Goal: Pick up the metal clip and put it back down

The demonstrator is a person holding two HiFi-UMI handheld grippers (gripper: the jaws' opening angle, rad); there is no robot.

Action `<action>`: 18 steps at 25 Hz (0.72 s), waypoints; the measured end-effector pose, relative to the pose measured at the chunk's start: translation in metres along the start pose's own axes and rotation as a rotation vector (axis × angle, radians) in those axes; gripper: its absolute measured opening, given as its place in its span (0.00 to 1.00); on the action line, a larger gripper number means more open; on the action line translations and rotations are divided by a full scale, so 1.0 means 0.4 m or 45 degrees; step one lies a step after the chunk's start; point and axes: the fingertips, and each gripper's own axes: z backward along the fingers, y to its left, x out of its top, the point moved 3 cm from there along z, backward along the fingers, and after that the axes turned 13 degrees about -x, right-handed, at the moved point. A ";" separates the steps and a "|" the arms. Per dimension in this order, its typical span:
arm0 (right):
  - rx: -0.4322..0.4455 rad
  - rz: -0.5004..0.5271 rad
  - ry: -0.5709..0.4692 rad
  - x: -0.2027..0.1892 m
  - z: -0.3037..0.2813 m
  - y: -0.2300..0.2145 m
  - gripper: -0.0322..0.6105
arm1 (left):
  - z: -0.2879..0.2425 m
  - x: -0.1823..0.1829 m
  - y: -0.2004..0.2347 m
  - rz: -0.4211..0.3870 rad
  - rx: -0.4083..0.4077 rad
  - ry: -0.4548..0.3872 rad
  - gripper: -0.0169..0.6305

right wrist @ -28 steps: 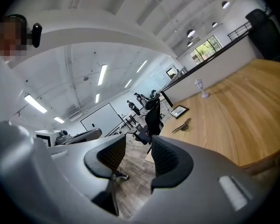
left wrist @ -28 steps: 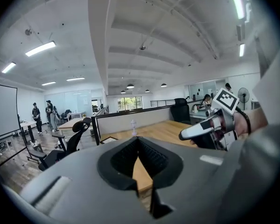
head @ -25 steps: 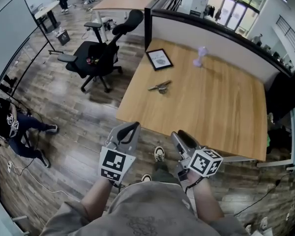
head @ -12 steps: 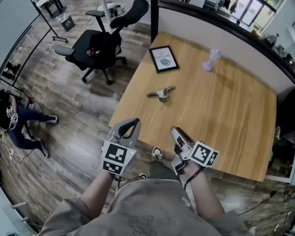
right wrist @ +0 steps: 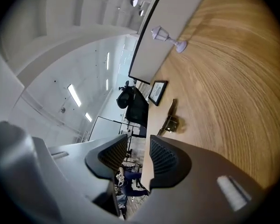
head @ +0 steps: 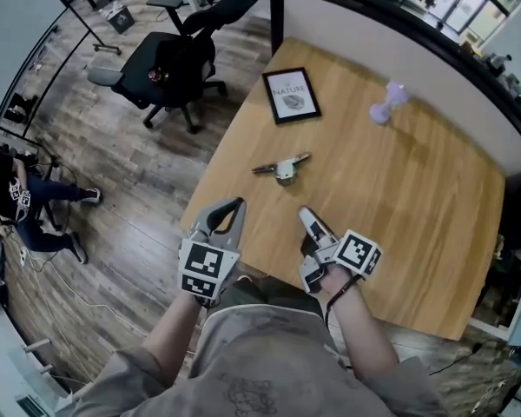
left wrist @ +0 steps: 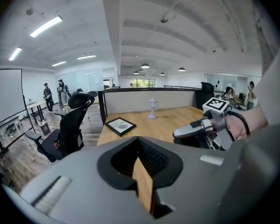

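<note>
The metal clip [head: 280, 167], a silver lever clamp, lies on the wooden table [head: 399, 224] near its left edge; in the right gripper view the clip [right wrist: 169, 120] is ahead of the jaws. My right gripper [head: 306, 215] hovers over the table's near edge, a short way short of the clip. Its jaws [right wrist: 139, 153] stand apart and are closing, with nothing between them. My left gripper [head: 234, 205] hangs at the table's near-left corner with its tips together, holding nothing. From the left gripper view [left wrist: 142, 171], the right gripper [left wrist: 196, 129] shows at the right.
A black picture frame [head: 292, 95] lies flat beyond the clip, and a small lilac lantern ornament [head: 389, 102] stands at the back. A partition wall [head: 399, 33] borders the far side. A black office chair [head: 178, 55] stands left of the table; a person [head: 17, 202] sits on the floor.
Both grippers have moved forward, from over the floor to the table's near edge, so the clip is closer. The clip has not moved.
</note>
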 end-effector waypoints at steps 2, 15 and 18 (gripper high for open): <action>0.003 -0.026 0.001 0.019 -0.029 -0.012 0.29 | -0.027 -0.006 0.014 0.006 0.003 0.008 0.03; -0.070 -0.167 0.051 0.061 -0.227 -0.124 0.29 | -0.177 -0.103 0.107 0.066 -0.009 0.095 0.03; -0.083 -0.199 0.063 0.064 -0.272 -0.142 0.29 | -0.199 -0.129 0.128 0.070 -0.018 0.112 0.03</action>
